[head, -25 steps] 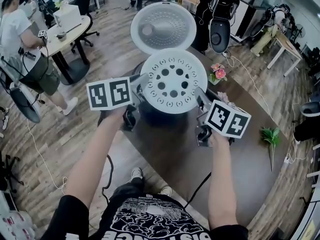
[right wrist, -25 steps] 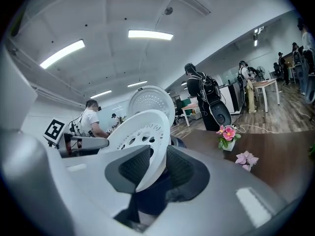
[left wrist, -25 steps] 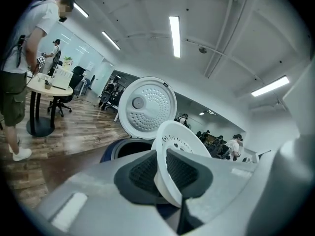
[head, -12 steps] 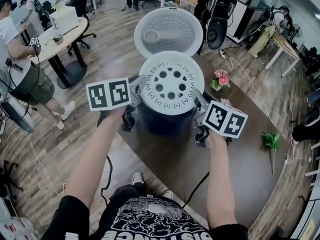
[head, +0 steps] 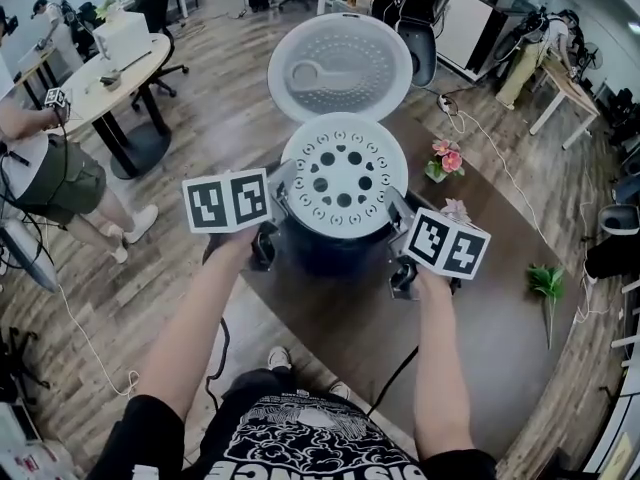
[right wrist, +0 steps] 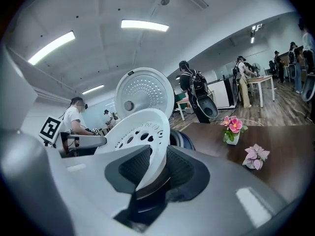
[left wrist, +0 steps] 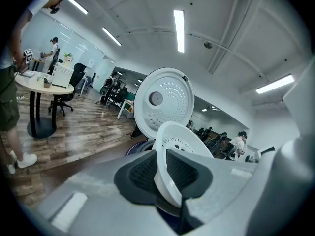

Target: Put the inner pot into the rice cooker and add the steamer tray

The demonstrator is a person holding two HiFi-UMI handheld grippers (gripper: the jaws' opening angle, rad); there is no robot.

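Two claws carry the tray [head: 343, 175] by opposite edges. The left claw [head: 281, 182] pinches its left rim and the right claw [head: 397, 206] its right rim. In the left gripper view the white rim runs between the dark pads [left wrist: 140, 173], which press on it from both sides. In the right gripper view the pads [right wrist: 184, 173] clamp the rim the same way. The tray is white, round and full of holes. It sits about level right over the mouth of the dark cooker [head: 330, 250] and hides what is inside. Whether it touches the cooker's rim cannot be told. The lid [head: 340, 66] stands open just behind the tray. The cooker stands on a brown tabletop [head: 470, 338]. Pink flowers [head: 442, 158] are near its right side, and a green sprig [head: 545, 280] lies well apart, farther right.
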